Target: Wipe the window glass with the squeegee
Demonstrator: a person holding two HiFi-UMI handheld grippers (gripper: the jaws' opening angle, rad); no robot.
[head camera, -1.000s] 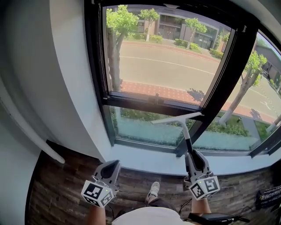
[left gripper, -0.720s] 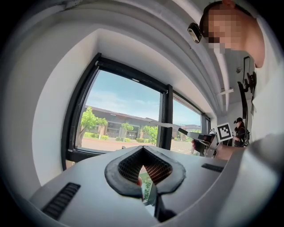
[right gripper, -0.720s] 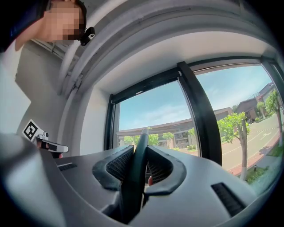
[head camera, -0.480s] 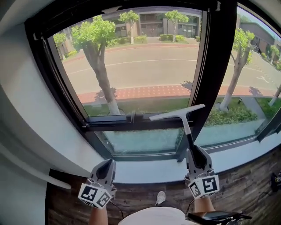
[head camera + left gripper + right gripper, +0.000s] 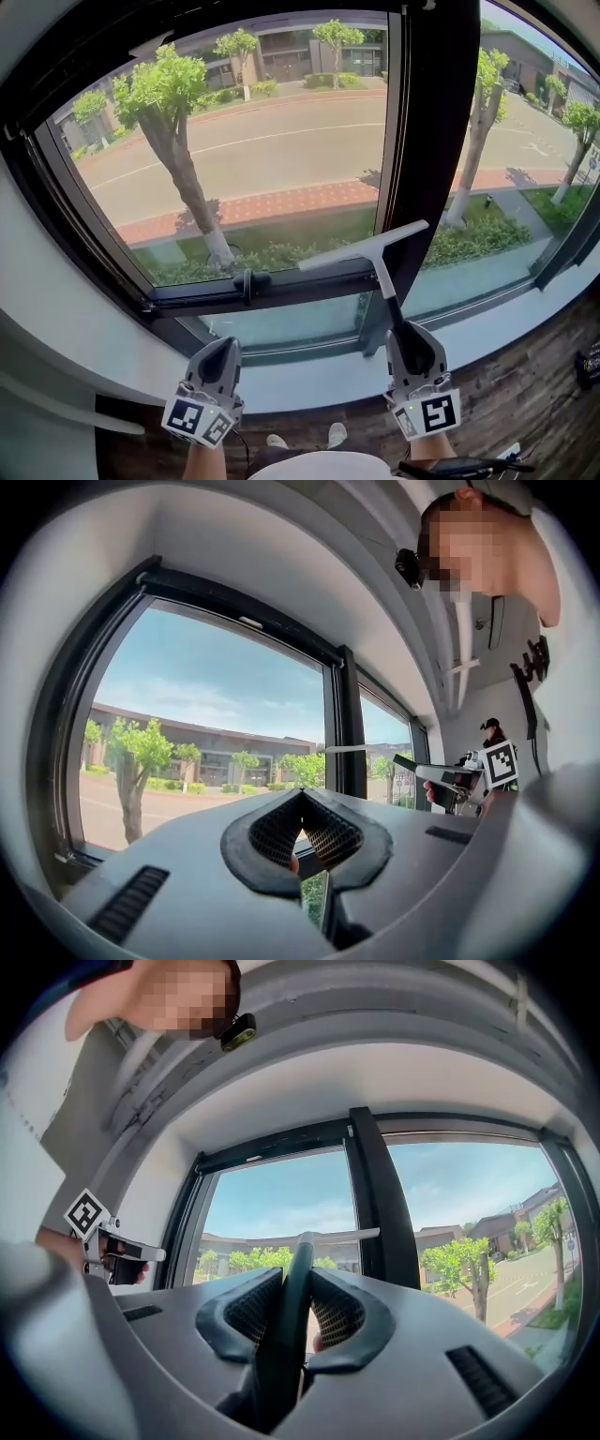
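At the bottom of the head view, both arms point(image 5: 204, 461) are cut off by the edge. The hands are hidden under the grippers.

The left gripper point(image 5: 223, 349) is low and to the left, and it points up at the window over the pale sill point(image 5: 309, 380). Its claw is closed on itself, with nothing in it.

The right gripper point(image 5: 401, 330) is at about the same height, well apart from the left one. It points up at the window too. Its claw is clamped on the dark handle of the squeegee point(image 5: 373, 255), and the bottom of the handle is hidden inside the claw. The handle goes up and leans a bit left. On top sits the pale blade, tilted, with its right end higher. The blade crosses in front of the black post point(image 5: 436, 141) and sits just above the dark bar with the latch point(image 5: 248, 281). It is hard to tell if the blade touches the glass point(image 5: 281, 216).

Far off through the glass are a tree point(image 5: 164, 94) and a road point(image 5: 262, 141). Two shoes point(image 5: 336, 434) peek out near the bottom edge, between the grippers.
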